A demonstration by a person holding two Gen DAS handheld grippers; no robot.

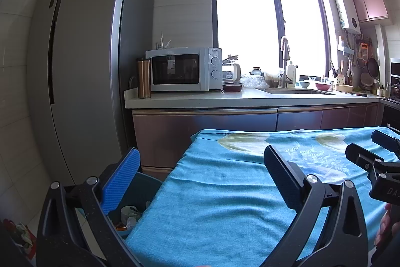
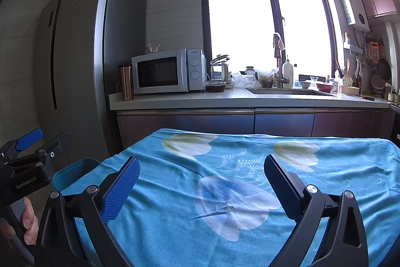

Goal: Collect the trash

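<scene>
A blue bin (image 1: 147,182) stands on the floor at the table's left edge, with crumpled trash (image 1: 130,214) inside; its rim also shows in the right wrist view (image 2: 75,167). My left gripper (image 1: 200,167) is open and empty, above the table's left edge beside the bin. My right gripper (image 2: 201,174) is open and empty over the middle of the blue flowered tablecloth (image 2: 225,192). Each gripper shows in the other's view: the right gripper (image 1: 375,149) and the left gripper (image 2: 41,139). No trash shows on the cloth.
A tall grey fridge (image 1: 82,61) stands to the left. A counter (image 1: 225,96) behind the table carries a microwave (image 1: 182,69), a copper tumbler (image 1: 143,78), a sink (image 1: 295,91) and dishes. Some litter (image 1: 22,232) lies on the floor at the far left.
</scene>
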